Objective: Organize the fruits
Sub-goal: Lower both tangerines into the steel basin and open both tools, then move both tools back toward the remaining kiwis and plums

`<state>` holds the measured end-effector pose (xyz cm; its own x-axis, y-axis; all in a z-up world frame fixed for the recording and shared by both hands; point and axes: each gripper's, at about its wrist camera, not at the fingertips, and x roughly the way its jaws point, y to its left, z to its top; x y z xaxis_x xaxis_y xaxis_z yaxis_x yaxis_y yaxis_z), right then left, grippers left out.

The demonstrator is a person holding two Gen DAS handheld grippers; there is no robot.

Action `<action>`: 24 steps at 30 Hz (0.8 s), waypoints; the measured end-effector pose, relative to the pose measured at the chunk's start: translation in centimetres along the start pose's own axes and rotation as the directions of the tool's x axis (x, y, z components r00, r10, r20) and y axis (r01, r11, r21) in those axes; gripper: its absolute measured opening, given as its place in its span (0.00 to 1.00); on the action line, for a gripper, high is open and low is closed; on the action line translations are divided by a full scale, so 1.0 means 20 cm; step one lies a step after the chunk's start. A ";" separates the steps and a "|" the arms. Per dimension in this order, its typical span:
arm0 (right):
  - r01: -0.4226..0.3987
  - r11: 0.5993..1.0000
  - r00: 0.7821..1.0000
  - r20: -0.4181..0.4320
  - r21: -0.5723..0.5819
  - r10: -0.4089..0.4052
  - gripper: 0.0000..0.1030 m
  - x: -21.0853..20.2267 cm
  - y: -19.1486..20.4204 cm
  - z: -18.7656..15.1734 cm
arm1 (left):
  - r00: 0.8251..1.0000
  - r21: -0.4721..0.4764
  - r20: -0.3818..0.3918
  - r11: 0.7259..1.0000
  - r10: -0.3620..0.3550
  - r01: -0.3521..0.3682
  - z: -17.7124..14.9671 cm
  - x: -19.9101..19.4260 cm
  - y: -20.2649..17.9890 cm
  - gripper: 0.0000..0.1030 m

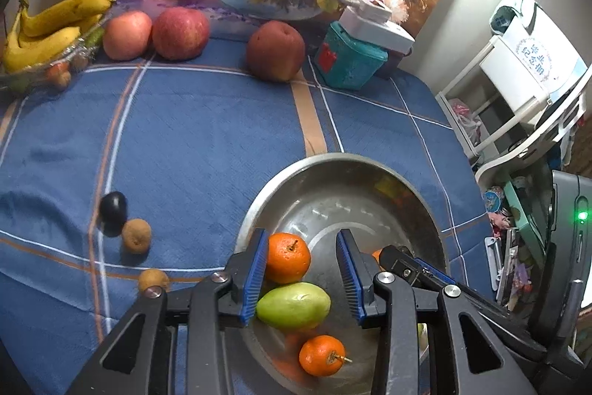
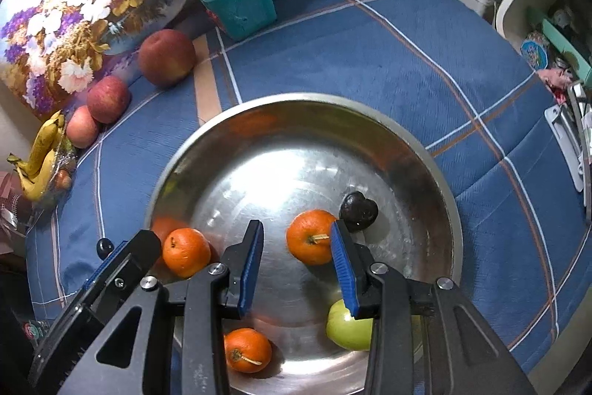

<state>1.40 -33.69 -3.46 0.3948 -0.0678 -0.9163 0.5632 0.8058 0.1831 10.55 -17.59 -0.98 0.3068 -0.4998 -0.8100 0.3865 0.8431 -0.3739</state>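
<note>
A steel bowl (image 1: 370,173) (image 2: 436,173) sits on the blue checked cloth. In the left wrist view it holds two oranges (image 1: 288,258) and a green fruit (image 1: 294,306). My left gripper (image 1: 303,273) is open over the bowl, its pads either side of them. In the right wrist view the bowl holds three oranges (image 2: 309,236), a green fruit (image 2: 346,326) and a dark plum (image 2: 359,210). My right gripper (image 2: 296,269) is open and empty above the bowl. A dark plum (image 1: 113,211) and two brown fruits (image 1: 136,235) lie on the cloth to the left.
Three apples (image 1: 180,32) and bananas (image 1: 48,24) on a glass dish stand along the back by a flower painting. A teal box (image 1: 349,58) with a lamp is at the back right. White shelves (image 1: 518,80) stand beyond the table's right edge.
</note>
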 end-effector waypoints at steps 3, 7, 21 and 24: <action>0.001 1.000 1.000 0.014 -0.021 -0.001 0.38 -0.03 0.02 0.00 | 0.999 -0.019 -0.002 0.999 0.034 -0.034 0.00 -0.04 0.04 0.42; 0.009 0.999 0.999 0.031 -0.050 -0.007 0.37 -0.08 0.05 -0.01 | 0.995 -0.059 -0.001 0.994 0.095 -0.095 -0.01 -0.09 0.13 0.43; 0.010 0.990 0.998 0.056 -0.142 -0.002 0.38 -0.15 0.19 -0.07 | 0.969 -0.105 -0.001 0.964 0.245 -0.244 -0.04 -0.20 0.31 0.67; 0.029 0.987 0.998 0.064 -0.159 -0.019 0.62 -0.15 0.21 -0.08 | 0.962 -0.097 -0.016 0.957 0.272 -0.272 -0.04 -0.18 0.31 0.74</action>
<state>1.42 -29.22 -0.54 0.4301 -0.1207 -0.8947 0.4516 0.8869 0.0975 11.22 -10.31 -0.69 0.3859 -0.2487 -0.8884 0.2024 0.9623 -0.1815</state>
